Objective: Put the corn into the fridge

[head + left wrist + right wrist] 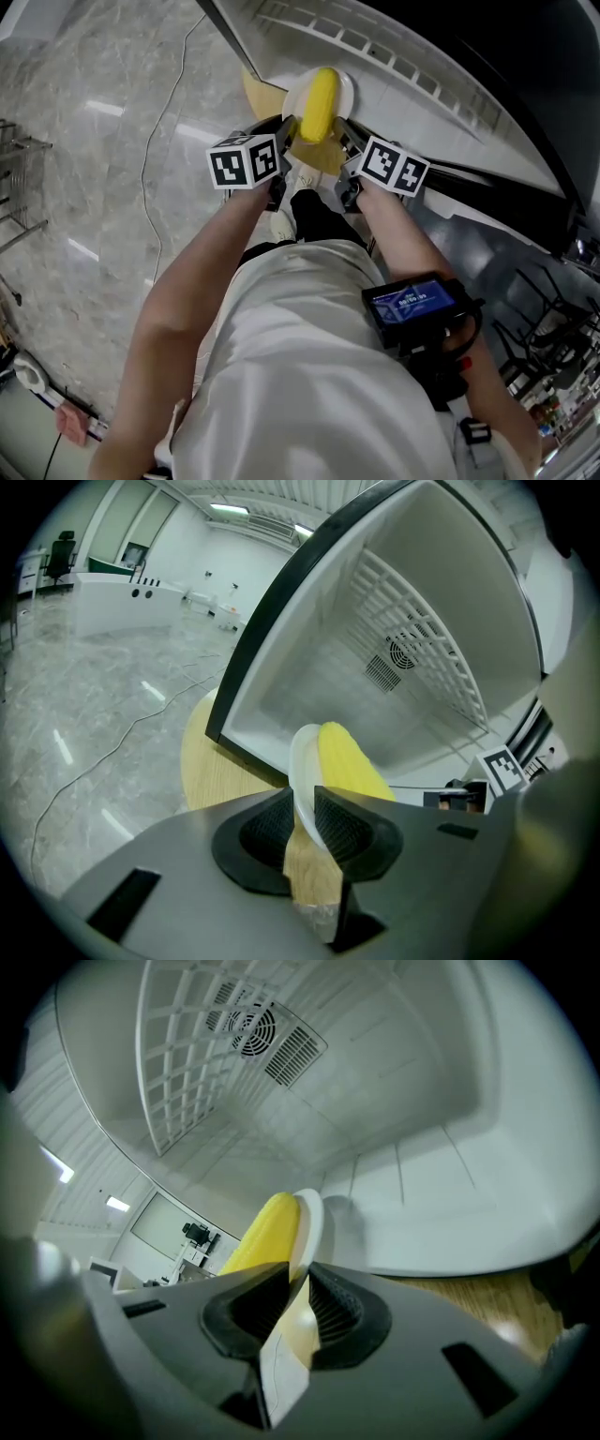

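A yellow corn cob (320, 103) lies on a small white plate (348, 87), held up in front of the open white fridge (441, 112). My left gripper (288, 128) is shut on the plate's left rim and my right gripper (343, 131) on its right rim. In the left gripper view the plate (301, 761) stands edge-on between the pads of the left gripper (306, 823), with the corn (354, 766) behind it. In the right gripper view the right gripper (298, 1303) pinches the plate (312, 1218), and the corn (265, 1232) is to its left. The fridge interior (403, 1129) lies just beyond.
The fridge stands on a round wooden table (208, 761) whose edge shows under the plate (260, 92). A wire grille and a fan vent (405, 653) line the fridge's back wall. A thin cable (153, 141) runs over the marble floor. A metal rack (19, 187) stands at the far left.
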Demonstrator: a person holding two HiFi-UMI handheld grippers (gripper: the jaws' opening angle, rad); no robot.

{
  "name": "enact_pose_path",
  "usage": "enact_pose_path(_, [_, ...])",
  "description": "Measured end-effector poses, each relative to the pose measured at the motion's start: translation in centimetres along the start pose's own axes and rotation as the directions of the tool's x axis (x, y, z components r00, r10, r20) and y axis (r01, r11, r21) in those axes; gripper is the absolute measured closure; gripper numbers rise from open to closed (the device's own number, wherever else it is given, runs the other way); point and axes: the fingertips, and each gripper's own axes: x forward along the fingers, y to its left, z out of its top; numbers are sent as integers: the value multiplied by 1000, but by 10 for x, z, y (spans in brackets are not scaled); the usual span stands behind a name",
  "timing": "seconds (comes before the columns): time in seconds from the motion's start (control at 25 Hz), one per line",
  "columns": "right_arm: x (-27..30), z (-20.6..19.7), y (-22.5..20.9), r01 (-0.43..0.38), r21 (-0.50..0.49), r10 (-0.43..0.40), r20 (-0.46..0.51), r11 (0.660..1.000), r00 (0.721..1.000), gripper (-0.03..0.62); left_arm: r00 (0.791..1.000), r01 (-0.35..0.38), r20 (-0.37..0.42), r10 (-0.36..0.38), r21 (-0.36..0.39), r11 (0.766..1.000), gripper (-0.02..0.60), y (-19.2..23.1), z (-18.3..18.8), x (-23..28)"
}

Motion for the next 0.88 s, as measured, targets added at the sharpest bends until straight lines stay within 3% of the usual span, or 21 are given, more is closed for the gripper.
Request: enact_pose_path(0.88, [6,21,-8,47,17,-48,64,999,997,542,998,-23,56,20,62,998,512,-6,22,18])
